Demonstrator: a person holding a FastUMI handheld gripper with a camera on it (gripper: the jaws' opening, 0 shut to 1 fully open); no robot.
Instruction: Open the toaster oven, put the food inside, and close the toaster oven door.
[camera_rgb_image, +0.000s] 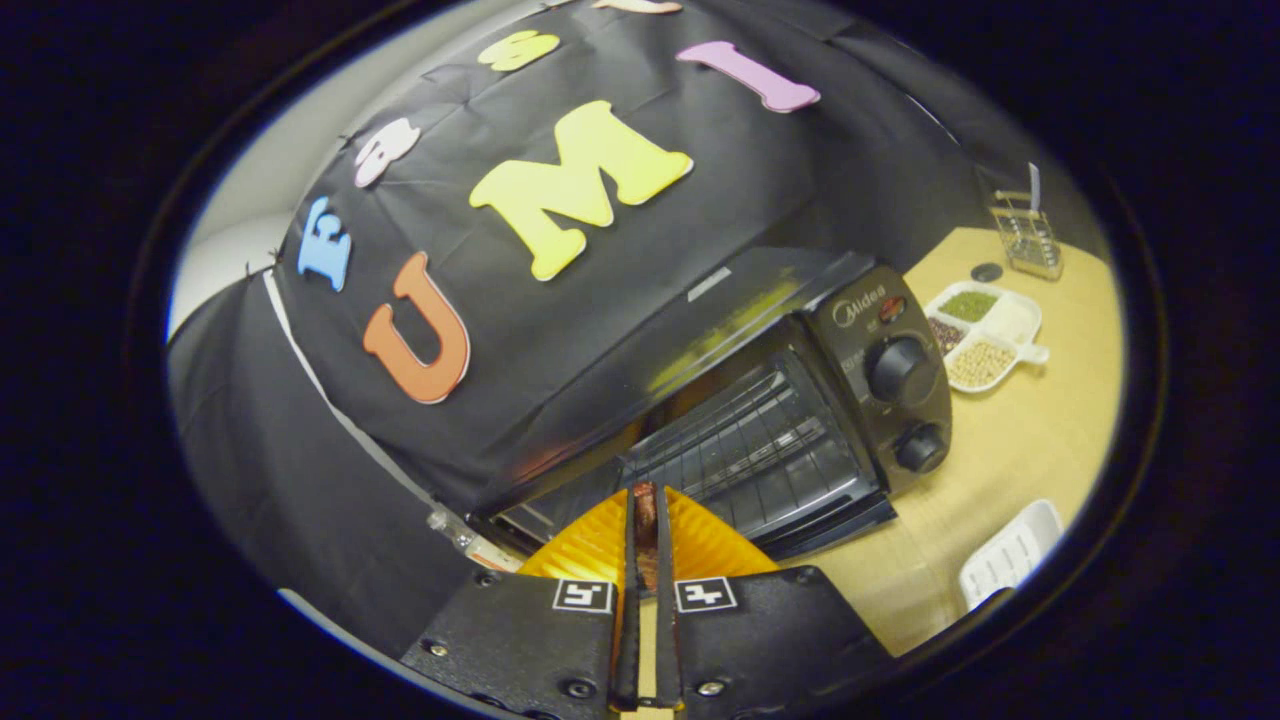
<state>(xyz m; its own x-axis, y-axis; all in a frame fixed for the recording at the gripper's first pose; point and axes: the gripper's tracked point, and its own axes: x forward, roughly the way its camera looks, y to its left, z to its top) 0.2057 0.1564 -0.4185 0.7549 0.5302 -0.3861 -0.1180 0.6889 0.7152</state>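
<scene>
The hand-held gripper (646, 515) has its two orange fingers (590, 545) squeezed almost together, and a thin brownish thing (645, 500) is pinched between the tips. It is too small to be sure, but I think it is the food. The toaster oven (760, 400) sits on the worktop (1010, 450) just ahead of the fingers, and it looks tipped because the gripper is held at a slant. Its door (830, 528) looks already pulled down, and the wire rack (750, 450) inside is easy to see. So I think the job now is to put the food in. To do it well, the person should level the gripper, aim at the middle of the rack, and go in slowly so the fingers miss the door and the top of the opening. Let go only when the food rests on the wires. The two knobs (895, 368) are on the side panel, and farther along the worktop toward its far corner sit a dish of beans (985, 335) and a wire holder (1030, 240). A white tray (1010, 565) lies by the near edge.
</scene>
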